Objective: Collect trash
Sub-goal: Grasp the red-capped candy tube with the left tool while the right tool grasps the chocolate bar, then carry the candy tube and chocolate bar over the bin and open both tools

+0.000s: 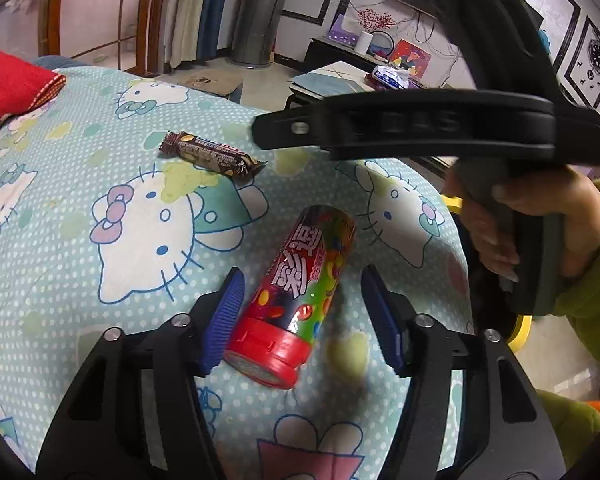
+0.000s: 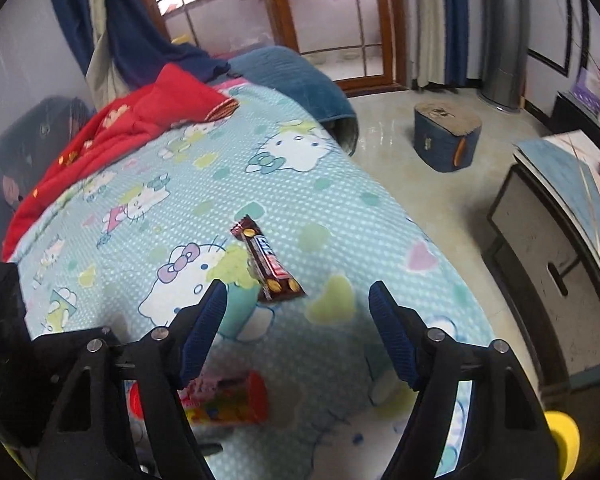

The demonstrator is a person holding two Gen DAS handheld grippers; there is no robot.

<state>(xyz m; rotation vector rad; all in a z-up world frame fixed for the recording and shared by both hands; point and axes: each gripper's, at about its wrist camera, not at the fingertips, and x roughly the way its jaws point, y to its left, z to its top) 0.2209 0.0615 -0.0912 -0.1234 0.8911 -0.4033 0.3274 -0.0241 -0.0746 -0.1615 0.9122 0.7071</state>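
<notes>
Black claws, blue pads [image 1: 225, 316]; green sleeve [image 1: 596, 280]

The candy tube [image 2: 224, 398] was blurred in the right wrist view and partly hidden behind the finger of the right gripper [image 2: 296, 336]. The right gripper [image 1: 420, 124] was motion-blurred in the left wrist view, its embossed lettering unreadable and its fingertips not shown. The print on the brown snack wrapper [image 1: 214, 155] was too small to be read.
</notes>
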